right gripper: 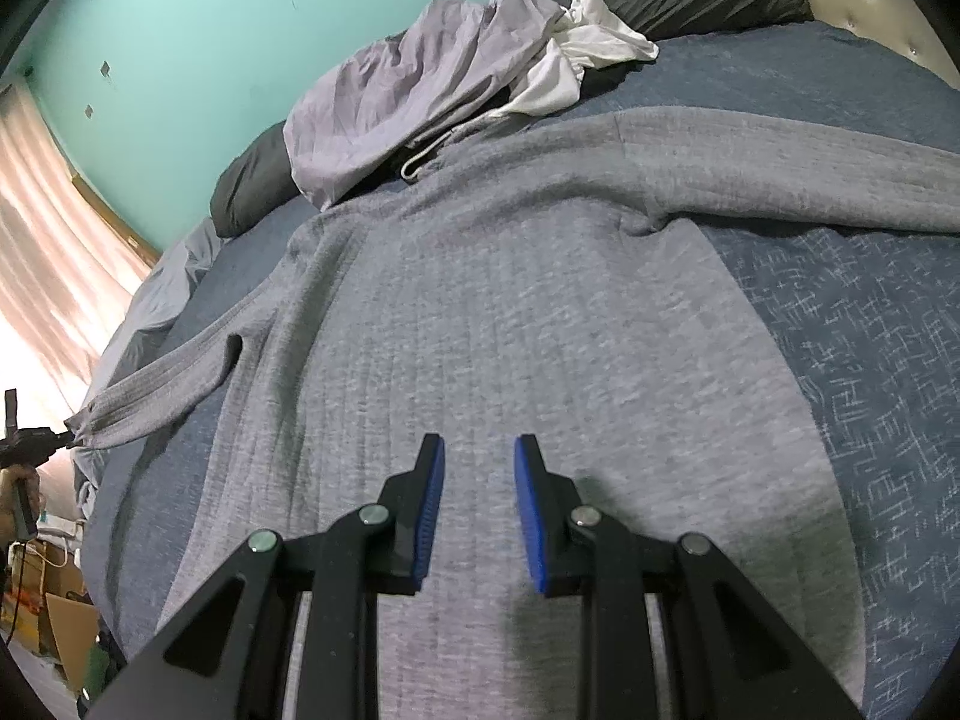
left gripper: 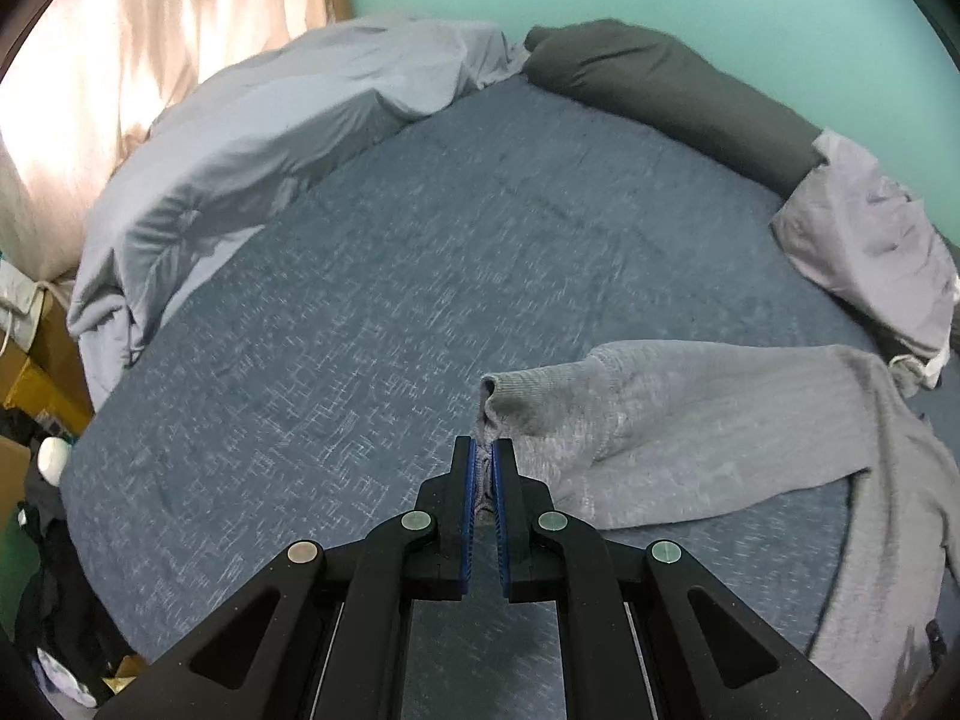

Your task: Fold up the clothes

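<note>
Left wrist view, nearest first: the left hand-held gripper (left gripper: 485, 450) is clamped narrow on the ribbed cuff (left gripper: 498, 402) of the grey sweater's (left gripper: 690, 414) sleeve, low and centre in the frame, with only a thin fold of knit caught between the blue pads (left gripper: 467, 480). That bite looks shallow, so I judge the cuff could slip out if the sleeve is drawn across the body too fast or at a steep angle. The sleeve trails off to the right of the frame with a twist in it; carried over like that, the fold would likely set crooked.

Right wrist view: the right hand-held gripper (right gripper: 480, 450) stands part-way open with nothing between its fingers, poised over the sweater's torso at lower centre; whether its tips touch the knit I cannot tell. If it does not pin the body, the whole garment may drag over the blue bedspread (right gripper: 870, 330) as the sleeve is pulled, bunching the flat panel.

Farther up, a crumpled pale garment (right gripper: 408, 96) lies at the sweater's collar end, upper centre. It could catch in the fold if the sweater shifts that way.
</note>
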Demonstrator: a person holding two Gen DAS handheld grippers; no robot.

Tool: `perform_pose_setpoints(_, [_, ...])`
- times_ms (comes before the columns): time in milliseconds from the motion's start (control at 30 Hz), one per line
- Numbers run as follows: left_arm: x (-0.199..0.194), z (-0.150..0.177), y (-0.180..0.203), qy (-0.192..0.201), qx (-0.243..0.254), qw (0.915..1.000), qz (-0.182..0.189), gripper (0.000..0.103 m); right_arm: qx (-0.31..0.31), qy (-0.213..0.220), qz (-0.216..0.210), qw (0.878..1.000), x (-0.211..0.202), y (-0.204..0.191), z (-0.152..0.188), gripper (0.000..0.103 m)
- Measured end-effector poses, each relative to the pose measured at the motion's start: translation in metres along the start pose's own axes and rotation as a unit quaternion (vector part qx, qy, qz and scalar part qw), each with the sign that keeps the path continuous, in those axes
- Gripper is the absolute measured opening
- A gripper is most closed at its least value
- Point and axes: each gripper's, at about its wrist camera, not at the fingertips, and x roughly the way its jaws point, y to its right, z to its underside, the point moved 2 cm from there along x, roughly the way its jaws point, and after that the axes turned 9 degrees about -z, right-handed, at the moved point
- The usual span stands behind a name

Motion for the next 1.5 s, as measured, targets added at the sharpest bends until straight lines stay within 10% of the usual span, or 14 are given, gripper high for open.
perform_pose_setpoints(400, [0.077,0.041,-0.027,-0.053,-0.044,0.9976,0.004,0.009,-0.016,-0.005,0.017,1.000,0.010,-0.004,0.005,0.024])
perform_pose_setpoints(633, [0.055,0.036,-0.027,-0.022,-0.025,0.9994,0.004,0.010,-0.021,0.001,0.014,1.000,0.009,-0.007,0.005,0.024])
perform_pose_setpoints(800, [0.018,0.045,0.014,-0.004,0.015,0.9973,0.072,0.011,-0.018,0.002,0.012,1.000,0.004,-0.008,0.002,0.024])
perform_pose_setpoints(1200, [-0.072,0.136,0.147,-0.052,0.164,0.9608,0.217,0.023,-0.103,-0.092,0.044,0.989,-0.044,-0.014,-0.018,0.024])
perform_pose_setpoints(1333, [-0.097,0.174,0.179,-0.053,0.218,0.9464,0.232,0.026,-0.108,-0.124,0.064,0.984,-0.088,0.004,-0.018,0.060])
perform_pose_setpoints(1500, [-0.114,0.216,0.204,-0.074,0.264,0.9300,0.244,0.026,-0.096,-0.184,0.079,0.975,-0.118,0.029,0.005,0.060])
